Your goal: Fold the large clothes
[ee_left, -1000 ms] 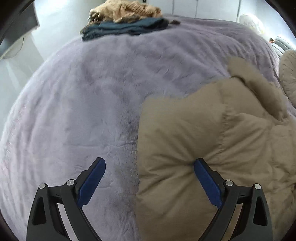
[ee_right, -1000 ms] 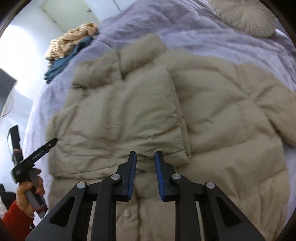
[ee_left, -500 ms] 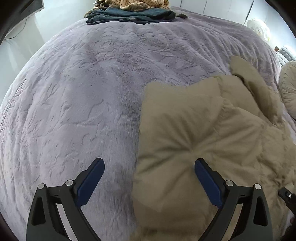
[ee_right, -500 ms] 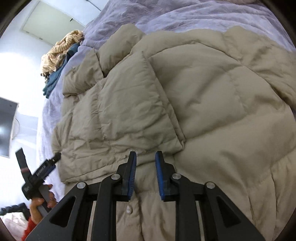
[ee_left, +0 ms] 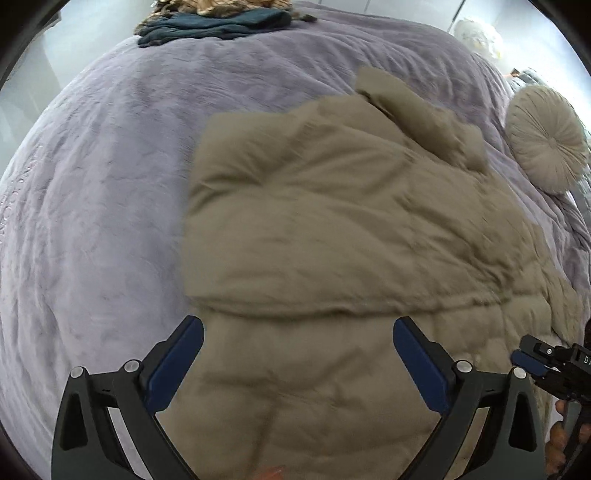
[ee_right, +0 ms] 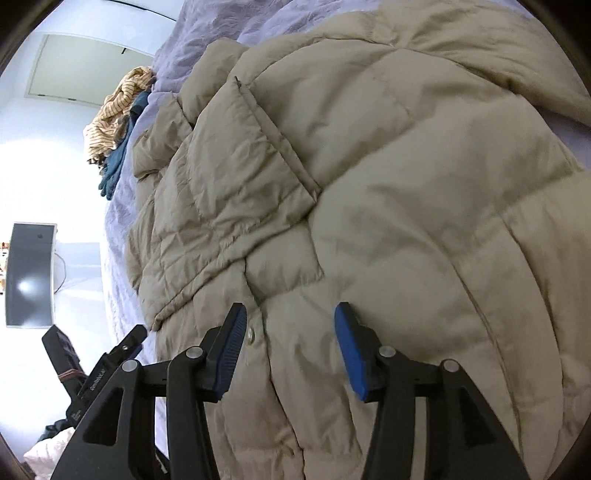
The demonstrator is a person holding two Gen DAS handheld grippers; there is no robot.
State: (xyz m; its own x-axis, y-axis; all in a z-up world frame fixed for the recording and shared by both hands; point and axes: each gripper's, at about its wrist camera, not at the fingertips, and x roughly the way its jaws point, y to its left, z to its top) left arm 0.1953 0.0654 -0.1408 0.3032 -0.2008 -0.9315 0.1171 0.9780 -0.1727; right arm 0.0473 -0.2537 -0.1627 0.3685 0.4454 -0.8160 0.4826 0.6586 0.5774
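Observation:
A large beige puffer jacket (ee_left: pixel 332 229) lies spread on a purple bed cover (ee_left: pixel 99 184), with one sleeve folded across its front. It fills the right wrist view (ee_right: pixel 388 184). My left gripper (ee_left: pixel 297 349) is wide open and empty, hovering over the jacket's near part below the folded sleeve's edge. My right gripper (ee_right: pixel 290 338) is open and empty, just above the jacket's snap-button placket (ee_right: pixel 252 334). The right gripper's tip shows at the left wrist view's right edge (ee_left: pixel 532 356). The left gripper shows at the lower left of the right wrist view (ee_right: pixel 110 358).
A pile of folded clothes, teal and striped tan, sits at the bed's far edge (ee_left: pixel 218 22) (ee_right: pixel 114 122). A round beige cushion (ee_left: pixel 546 144) lies at the right. A monitor (ee_right: pixel 31 275) stands beside the bed.
My right gripper has opened and moved lower and closer over the jacket front. My left gripper has shifted right, from the jacket's edge to over the jacket, staying open.

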